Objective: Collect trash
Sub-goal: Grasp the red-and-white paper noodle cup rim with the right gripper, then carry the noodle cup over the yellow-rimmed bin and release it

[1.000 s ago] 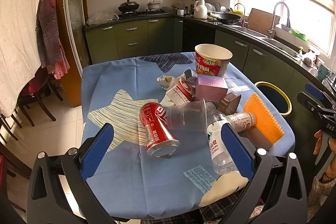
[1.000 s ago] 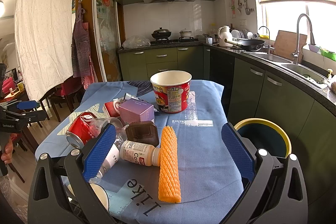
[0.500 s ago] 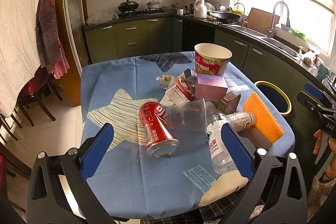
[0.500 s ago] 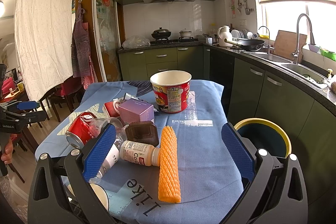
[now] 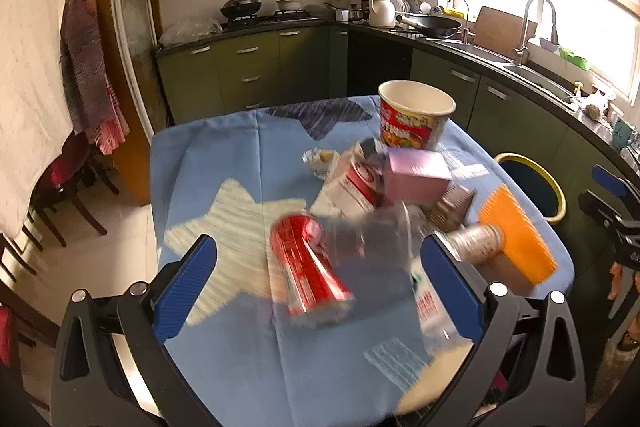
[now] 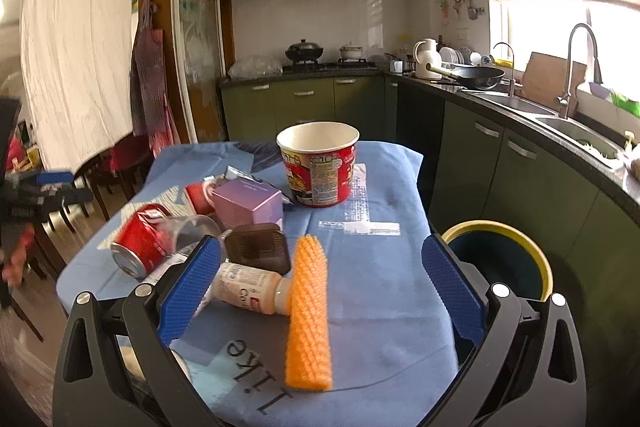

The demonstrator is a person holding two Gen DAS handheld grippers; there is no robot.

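The left gripper [image 5: 318, 281] is hovering over the near edge of the worktop [image 5: 224, 163], its blue-padded fingers [image 5: 186, 281] standing wide apart with nothing between them. Between and just beyond them a red can [image 5: 308, 267] is lying on its side on the blue cloth, its open end pointing toward the camera, and a clear plastic cup [image 5: 372, 235] is resting against its right flank; this view is blurred, so finer detail is hard to read. A clear bottle [image 5: 430, 303] is lying partly behind the right finger. The right gripper [image 6: 318, 285] is hanging over the right side of the worktop, its fingers [image 6: 448, 289] likewise spread and gripping nothing. Between them an orange ribbed foam sleeve [image 6: 308, 311] is lying lengthwise, with a small white drink bottle [image 6: 250, 287] touching its left side. Just beyond the bottle a brown plastic tray [image 6: 258, 247] is sitting, and farther left the same can and cup are showing. A purple box [image 6: 248, 205] is standing behind the tray, and a red instant-noodle bowl [image 6: 318, 163] is standing upright at the far middle of the cloth. A yellow-rimmed bin [image 6: 500, 261] is waiting on the floor just right of the worktop, well apart from the pile of trash.
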